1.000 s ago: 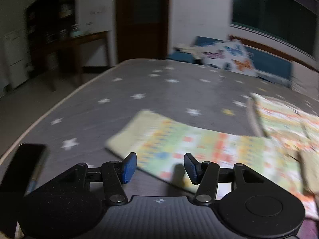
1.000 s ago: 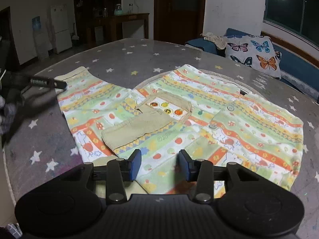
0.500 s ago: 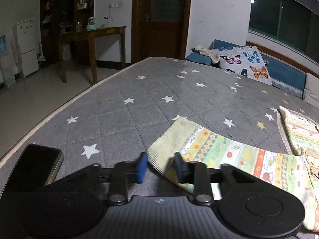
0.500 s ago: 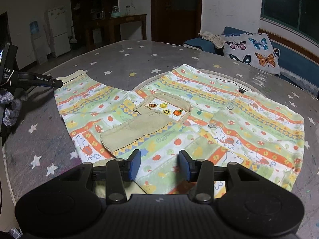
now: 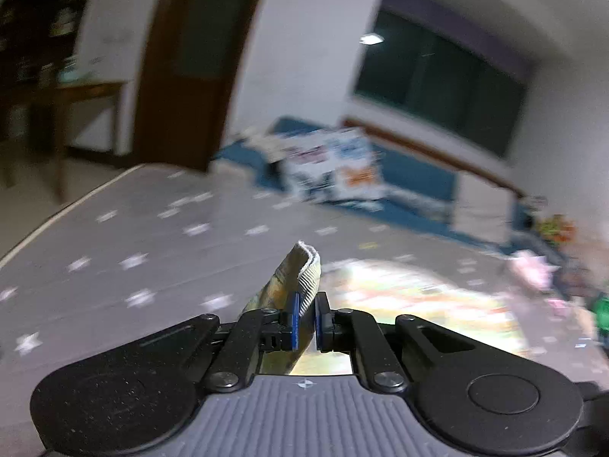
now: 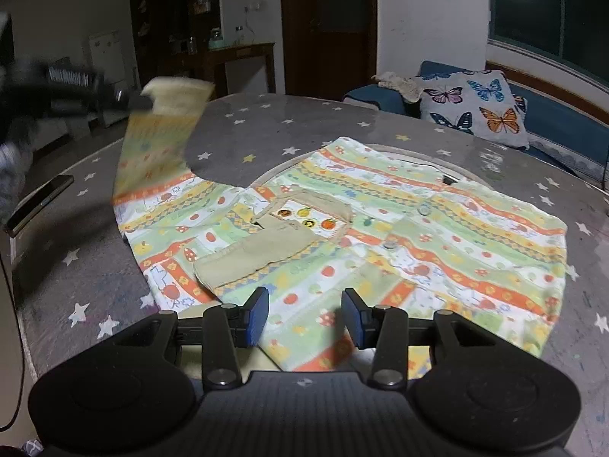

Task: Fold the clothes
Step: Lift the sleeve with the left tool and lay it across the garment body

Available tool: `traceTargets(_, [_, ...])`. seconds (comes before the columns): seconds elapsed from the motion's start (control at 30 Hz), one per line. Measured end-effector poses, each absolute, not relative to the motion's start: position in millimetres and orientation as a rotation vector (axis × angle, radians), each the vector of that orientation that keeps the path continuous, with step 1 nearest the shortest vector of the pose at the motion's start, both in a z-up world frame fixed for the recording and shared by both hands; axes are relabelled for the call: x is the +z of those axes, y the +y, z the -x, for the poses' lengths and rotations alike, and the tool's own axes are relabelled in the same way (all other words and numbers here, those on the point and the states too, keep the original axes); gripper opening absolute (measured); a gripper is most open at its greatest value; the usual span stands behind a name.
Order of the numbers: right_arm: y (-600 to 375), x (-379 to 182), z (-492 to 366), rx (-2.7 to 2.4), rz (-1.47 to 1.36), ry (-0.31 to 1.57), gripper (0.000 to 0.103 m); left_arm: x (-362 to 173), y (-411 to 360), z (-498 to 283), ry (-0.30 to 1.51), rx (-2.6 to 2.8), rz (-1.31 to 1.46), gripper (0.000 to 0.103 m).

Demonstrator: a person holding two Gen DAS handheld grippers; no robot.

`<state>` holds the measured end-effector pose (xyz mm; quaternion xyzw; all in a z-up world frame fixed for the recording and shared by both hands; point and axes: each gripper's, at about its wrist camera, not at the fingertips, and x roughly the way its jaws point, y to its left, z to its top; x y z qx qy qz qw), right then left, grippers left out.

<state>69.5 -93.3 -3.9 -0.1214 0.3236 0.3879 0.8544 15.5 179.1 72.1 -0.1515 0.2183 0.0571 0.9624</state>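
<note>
A child's striped, printed shirt (image 6: 399,236) lies spread on the grey star-patterned bed (image 6: 266,133). My left gripper (image 5: 304,323) is shut on the beige cuff of the sleeve (image 5: 300,278) and holds it up off the bed; in the right wrist view the raised sleeve (image 6: 152,152) hangs from the blurred left gripper (image 6: 76,91) at the upper left. My right gripper (image 6: 304,312) is open and empty, low over the shirt's near hem.
A dark phone (image 6: 38,202) lies near the bed's left edge. A butterfly-print pillow (image 6: 475,110) rests on a blue couch (image 6: 552,122) beyond the bed. A wooden table (image 6: 239,61) and a door (image 6: 327,26) stand at the back.
My left gripper has shut on the sleeve cuff and lifted it up off the bed, swinging right. My right gripper has stayed open over the hem.
</note>
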Motion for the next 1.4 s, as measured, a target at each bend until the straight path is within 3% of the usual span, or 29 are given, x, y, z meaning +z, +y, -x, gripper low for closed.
traceTargets(0.27, [-130.9, -0.2, -70.1, 0.755, 0.180, 0.659, 0.043, 108.2, 86.6, -43.1, 0.378, -0.141, 0.252, 0.008])
traceTargets(0.57, [-179.4, -6.0, -76.4, 0.653, 0.094, 0.680, 0.043, 77.3, 15.1, -61.7, 0.480, -0.324, 0.184, 0.009])
traceTargets(0.67, [-188.6, -7.5, -77.2, 0.625, 0.071, 0.687, 0.043, 60.0, -6.2, -62.0, 0.528, -0.376, 0.149, 0.015])
traceTargets(0.77, [-196.9, -8.7, -76.9, 0.601, 0.056, 0.695, 0.043, 45.8, -12.5, -54.6, 0.567, -0.400, 0.110, 0.031])
traceTargets(0.8, [-199.2, -8.9, -76.1, 0.597, 0.056, 0.699, 0.043, 42.0, -11.1, -51.8, 0.576, -0.397, 0.101, 0.040])
traceTargets(0.87, [-203.7, -9.4, -73.0, 0.588, 0.061, 0.707, 0.043, 36.9, 7.5, -47.3, 0.586, -0.341, 0.097, 0.044])
traceTargets(1.4, [-197.1, 0.1, -79.7, 0.579, 0.054, 0.725, 0.042, -8.2, 129.9, -19.3, 0.685, 0.009, 0.096, 0.046])
